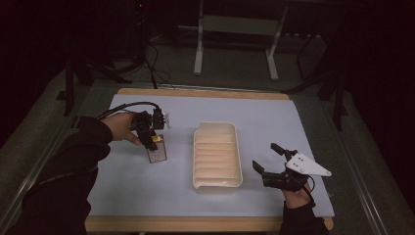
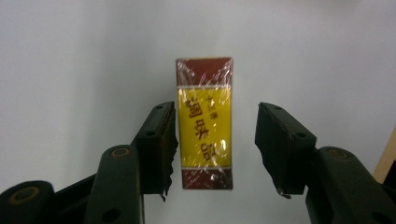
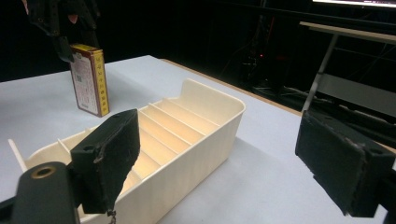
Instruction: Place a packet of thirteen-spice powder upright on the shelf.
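On the desk (image 1: 274,112) our left gripper (image 1: 149,133) comes down over an upright box (image 1: 157,152), seemingly touching; a cream tray (image 1: 218,128) sits beside it.

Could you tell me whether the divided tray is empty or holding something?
Empty: the cream tray shows bare slots in the high and right gripper views.

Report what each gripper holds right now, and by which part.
Nothing is gripped yet. The left gripper straddles the top of the upright box; one pad looks to touch its side, the other stands off. The right gripper is open, beside the tray.
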The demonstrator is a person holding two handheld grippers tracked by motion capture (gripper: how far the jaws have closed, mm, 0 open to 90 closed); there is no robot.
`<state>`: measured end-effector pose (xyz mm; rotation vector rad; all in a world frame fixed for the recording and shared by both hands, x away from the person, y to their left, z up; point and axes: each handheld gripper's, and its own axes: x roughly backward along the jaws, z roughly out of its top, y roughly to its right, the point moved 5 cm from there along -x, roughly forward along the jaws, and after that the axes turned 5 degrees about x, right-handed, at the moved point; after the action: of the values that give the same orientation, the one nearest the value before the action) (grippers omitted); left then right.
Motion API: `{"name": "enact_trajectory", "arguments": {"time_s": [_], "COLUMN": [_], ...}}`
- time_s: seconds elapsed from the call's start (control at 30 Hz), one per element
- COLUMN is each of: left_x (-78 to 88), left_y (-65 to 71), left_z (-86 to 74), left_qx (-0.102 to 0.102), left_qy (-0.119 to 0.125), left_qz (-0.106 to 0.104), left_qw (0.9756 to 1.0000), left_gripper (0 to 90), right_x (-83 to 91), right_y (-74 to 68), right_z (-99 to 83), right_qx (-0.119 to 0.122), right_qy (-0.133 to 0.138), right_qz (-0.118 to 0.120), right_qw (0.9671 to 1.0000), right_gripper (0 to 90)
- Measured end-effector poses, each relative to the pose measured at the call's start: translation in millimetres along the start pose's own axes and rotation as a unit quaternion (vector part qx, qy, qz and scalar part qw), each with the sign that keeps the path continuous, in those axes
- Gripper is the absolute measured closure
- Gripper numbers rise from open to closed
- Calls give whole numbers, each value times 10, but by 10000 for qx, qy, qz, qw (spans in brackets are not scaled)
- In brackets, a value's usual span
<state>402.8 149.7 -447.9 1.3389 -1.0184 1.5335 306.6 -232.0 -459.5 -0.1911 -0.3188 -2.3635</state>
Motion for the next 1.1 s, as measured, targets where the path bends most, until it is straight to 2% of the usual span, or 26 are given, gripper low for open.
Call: {"name": "enact_trajectory", "arguments": {"time_s": [0.1, 0.17, 0.27, 0.4, 0.6, 0.7, 0.77, 0.9, 1.03, 1.07, 1.1], "left_x": [-26, -34, -61, -69, -58, -21, 12, 70, 176, 242, 242], "left_y": [-3, -8, -6, -19, 0, 28, 44, 62, 76, 88, 88], "left_z": [-11, -11, -15, -34, -32, -18, -16, -22, -23, -16, -16], "left_qx": [9, -4, -15, 2, -132, -146, -75, -76, -66, -83, -83], "left_qy": [-99, -52, -22, 51, -10, 111, 215, 306, 524, 659, 659], "left_qz": [-33, -41, -127, -191, -292, -348, -408, -392, -371, -385, -385], "left_qw": [9999, 10000, 9999, 9998, 9995, 9992, 9989, 9987, 9979, 9970, 9970], "left_gripper": [582, 588, 652, 674, 684, 684, 684, 685, 685, 685, 685], "right_x": [1, 1, 1, -4, 1, 2, 3, 0, -4, -4, -4], "right_y": [-2, -2, -3, -4, -1, 7, 8, 1, -2, -1, 1], "right_z": [-2, -2, -2, -6, -4, -7, -8, -8, -6, -7, -8], "right_qx": [-3, -3, 9, 17, 10, 2, -3, 5, 65, 71, 70], "right_qy": [-6, -7, -14, -32, -28, -29, -33, -42, -37, -37, -32], "right_qz": [7, 7, 1, 9, 3, 3, 1, 15, -4, -8, -13], "right_qw": [10000, 10000, 10000, 10000, 10000, 10000, 10000, 10000, 10000, 10000, 10000], "right_gripper": [139, 139, 139, 140, 140, 140, 141, 141, 141, 142, 141]}}
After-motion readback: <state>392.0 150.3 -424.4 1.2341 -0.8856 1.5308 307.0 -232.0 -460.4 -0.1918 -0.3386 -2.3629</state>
